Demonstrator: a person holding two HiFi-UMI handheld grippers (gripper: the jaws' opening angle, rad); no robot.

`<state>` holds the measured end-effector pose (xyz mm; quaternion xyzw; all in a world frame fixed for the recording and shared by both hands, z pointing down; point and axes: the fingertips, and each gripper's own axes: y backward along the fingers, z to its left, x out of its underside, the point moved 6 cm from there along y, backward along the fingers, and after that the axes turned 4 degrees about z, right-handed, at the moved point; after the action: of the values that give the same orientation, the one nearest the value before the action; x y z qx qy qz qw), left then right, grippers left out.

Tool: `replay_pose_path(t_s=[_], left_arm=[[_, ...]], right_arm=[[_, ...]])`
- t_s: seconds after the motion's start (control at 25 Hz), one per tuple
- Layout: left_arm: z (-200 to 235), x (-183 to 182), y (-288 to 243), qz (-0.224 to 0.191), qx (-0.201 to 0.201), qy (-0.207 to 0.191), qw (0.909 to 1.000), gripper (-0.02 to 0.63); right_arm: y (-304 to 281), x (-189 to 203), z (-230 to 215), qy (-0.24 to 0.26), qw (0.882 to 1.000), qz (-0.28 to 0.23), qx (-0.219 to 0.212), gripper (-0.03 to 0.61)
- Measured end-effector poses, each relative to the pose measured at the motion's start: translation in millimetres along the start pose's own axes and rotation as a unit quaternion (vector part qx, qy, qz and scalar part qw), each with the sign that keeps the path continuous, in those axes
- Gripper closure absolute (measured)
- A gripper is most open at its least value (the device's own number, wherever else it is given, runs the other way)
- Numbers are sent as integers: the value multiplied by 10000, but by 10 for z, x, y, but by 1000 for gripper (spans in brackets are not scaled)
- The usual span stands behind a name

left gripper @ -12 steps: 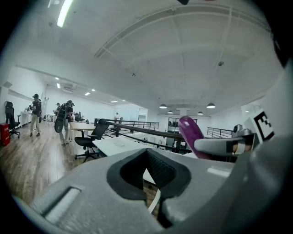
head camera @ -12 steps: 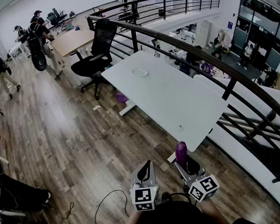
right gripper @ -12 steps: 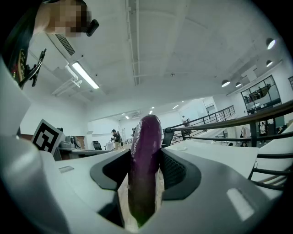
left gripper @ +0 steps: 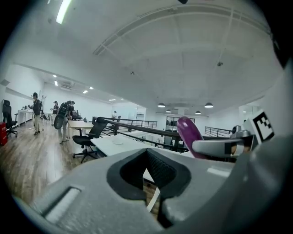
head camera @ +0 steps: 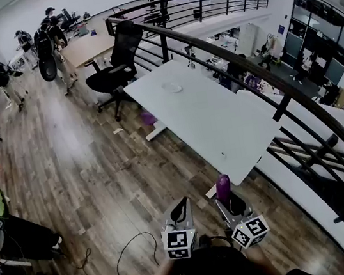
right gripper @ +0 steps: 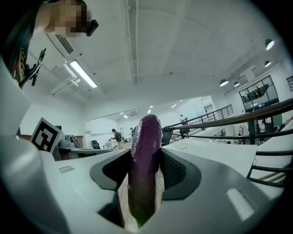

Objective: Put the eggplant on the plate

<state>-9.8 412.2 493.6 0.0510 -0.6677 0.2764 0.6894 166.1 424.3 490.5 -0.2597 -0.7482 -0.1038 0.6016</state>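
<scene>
Looking for the plate (head camera: 172, 89) first: it's sitting way out on the far half of the white table (head camera: 222, 125), near the end by the office chair (head camera: 118, 64). It's too small in every view to tell whether anything is on it. The eggplant (head camera: 223, 189) is nowhere near it. It's up in the air in the right gripper (head camera: 230, 207), over the wood floor (head camera: 81, 174) just short of the table's near corner.

Pose-wise, both grippers are held out low in front of the person, side by side and aimed toward the table. The right one sits about level, and the left gripper (head camera: 181, 208) tips slightly downward. The marker cubes face back at the head camera.

In the right gripper view the jaws are spread wide but clamped on the eggplant (right gripper: 144, 164), with a dark pad pressing on each side. It stands upright between them, with its rounded purple top poking well above the jaws. The plate (right gripper: 182, 146) shows as a pale disc on the table beyond it.

In the left gripper view the jaws are pressed together at the tips with nothing between them. You can see the eggplant (left gripper: 188, 133) off to the right of that view, sticking up out of the other gripper. A black railing (head camera: 266, 80) runs along the table's far side.
</scene>
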Motion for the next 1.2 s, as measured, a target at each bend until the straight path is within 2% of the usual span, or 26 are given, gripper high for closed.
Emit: replay_pose_path(t_s=[0.4,0.52,0.72,0.84,0.88,1.0,1.2], left_arm=[[230,99,150,-6,-66,48,10000,609],[388,128,209,65,-133,157,9998,609],[572,284,237,213,-166,451,9986,609],[662,282,74,112,-79,939,9955,609],[664,247,-6,53,1,991,9951,609],[659,106,-364,-5,224,800,9965,609],[810,-132,-1245,150,300,422,9985,609]], right_arm=[[-165,78,191,-32,9999,-4,-142,373],[-267,86,284,-140,9995,23,-269,369],[-360,190,406,-311,9990,180,-247,368],[-513,261,355,-412,9981,340,-294,368],[-566,247,299,-423,9979,373,-302,368],[-806,142,20,-419,9979,406,-294,368],[-1465,-114,-453,-451,9978,308,-372,368]])
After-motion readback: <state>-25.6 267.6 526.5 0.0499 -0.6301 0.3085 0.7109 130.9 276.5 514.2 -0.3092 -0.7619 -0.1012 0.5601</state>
